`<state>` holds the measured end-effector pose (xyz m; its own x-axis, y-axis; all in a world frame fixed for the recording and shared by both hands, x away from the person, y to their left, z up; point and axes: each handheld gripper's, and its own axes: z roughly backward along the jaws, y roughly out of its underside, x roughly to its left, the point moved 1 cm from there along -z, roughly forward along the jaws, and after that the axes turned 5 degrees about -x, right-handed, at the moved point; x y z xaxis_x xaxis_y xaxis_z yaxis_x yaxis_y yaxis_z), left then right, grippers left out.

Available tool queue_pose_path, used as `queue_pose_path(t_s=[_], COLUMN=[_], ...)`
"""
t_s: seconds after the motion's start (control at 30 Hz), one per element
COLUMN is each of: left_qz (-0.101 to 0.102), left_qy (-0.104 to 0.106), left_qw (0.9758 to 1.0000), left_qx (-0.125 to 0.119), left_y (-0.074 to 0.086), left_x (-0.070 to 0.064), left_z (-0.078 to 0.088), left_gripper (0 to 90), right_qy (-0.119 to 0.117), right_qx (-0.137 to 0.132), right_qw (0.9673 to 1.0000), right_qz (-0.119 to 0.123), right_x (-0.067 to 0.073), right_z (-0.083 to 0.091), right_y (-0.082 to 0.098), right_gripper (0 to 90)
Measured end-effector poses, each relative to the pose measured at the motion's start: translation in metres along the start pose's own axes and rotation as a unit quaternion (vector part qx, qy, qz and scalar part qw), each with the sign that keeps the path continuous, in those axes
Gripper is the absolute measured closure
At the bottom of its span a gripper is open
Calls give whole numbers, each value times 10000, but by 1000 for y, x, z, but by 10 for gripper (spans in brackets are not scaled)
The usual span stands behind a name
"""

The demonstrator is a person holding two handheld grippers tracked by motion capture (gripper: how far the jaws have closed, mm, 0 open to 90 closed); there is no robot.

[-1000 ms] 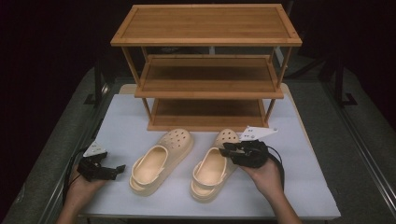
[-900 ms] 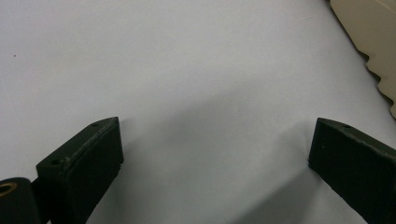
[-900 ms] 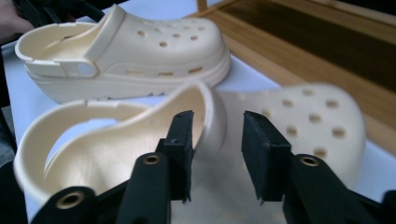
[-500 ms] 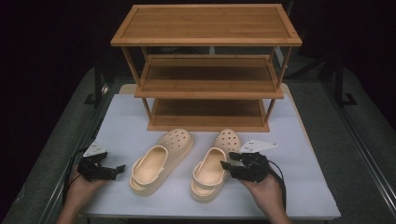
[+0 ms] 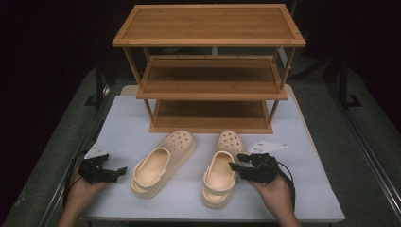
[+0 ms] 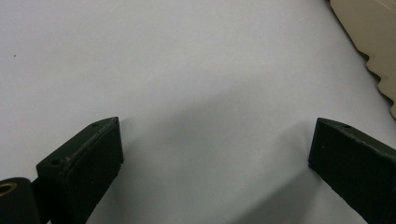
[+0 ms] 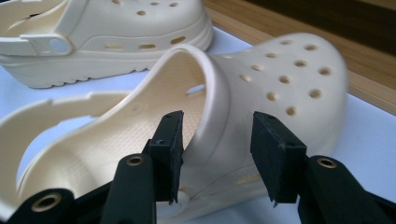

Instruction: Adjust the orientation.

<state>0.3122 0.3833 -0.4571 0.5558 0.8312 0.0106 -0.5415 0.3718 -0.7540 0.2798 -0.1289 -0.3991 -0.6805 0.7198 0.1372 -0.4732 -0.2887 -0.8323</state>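
Two cream clogs lie on the white table in front of a wooden rack. My right gripper (image 5: 234,161) reaches from the right over the side of the right clog (image 5: 221,172). In the right gripper view its jaws straddle the rim of that clog (image 7: 280,79), one pad inside the opening and one outside. They have just been closing, and a gap still shows at the outer pad. The left clog (image 5: 163,163) lies apart, to the right of my left gripper (image 5: 119,173). My left gripper (image 6: 212,135) is open over bare table.
The three-shelf wooden rack (image 5: 210,90) stands at the back of the table (image 5: 302,194), its lowest shelf just behind the clogs' toes. The left clog (image 7: 116,28) and the rack's base (image 7: 327,51) lie beyond the right gripper's jaws. A clog's sole edge (image 6: 373,51) is near the left gripper.
My right gripper has slid a little toward the near edge along the right clog, and its jaws now stand wider around the rim. The left hand has not moved.
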Motion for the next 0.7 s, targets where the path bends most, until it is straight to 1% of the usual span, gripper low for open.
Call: queue_pose_path(t_s=[0.1,0.13,0.2,0.3,0.37,0.6,0.63,0.67,0.7], left_qz=[-2,-3,-1,-5,-4,-2,-4,-1,-1], left_qy=[-1,-1,-1,-3,-4,-3,-2,-3,-2], left_qw=[10000,10000,10000,10000,10000,10000,10000,10000,10000], left_qx=[-1,0,0,-1,-2,-1,0,-2,0], left_y=[0,0,0,0,0,0,0,0,0], left_x=[0,0,0,0,0,0,0,0,0], left_z=[0,0,0,0,0,0,0,0,0], left_gripper=[24,24,24,24,24,24,25,24,24], right_qy=[85,87,11,77,103,11,82,182,215], right_qx=[10,20,9,50,65,86,73,81,87], right_qw=[9999,9999,9998,9999,9999,9998,9999,9998,9997], right_qz=[-60,-97,-185,-115,-115,-169,-121,-77,-81], right_x=[-9,-11,-17,-20,-22,-27,-29,-30,-33], right_z=[6,8,12,16,18,18,20,21,21], right_y=[2,3,5,6,6,5,5,4,4], right_gripper=[548,548,548,559,568,619,668,669,674])
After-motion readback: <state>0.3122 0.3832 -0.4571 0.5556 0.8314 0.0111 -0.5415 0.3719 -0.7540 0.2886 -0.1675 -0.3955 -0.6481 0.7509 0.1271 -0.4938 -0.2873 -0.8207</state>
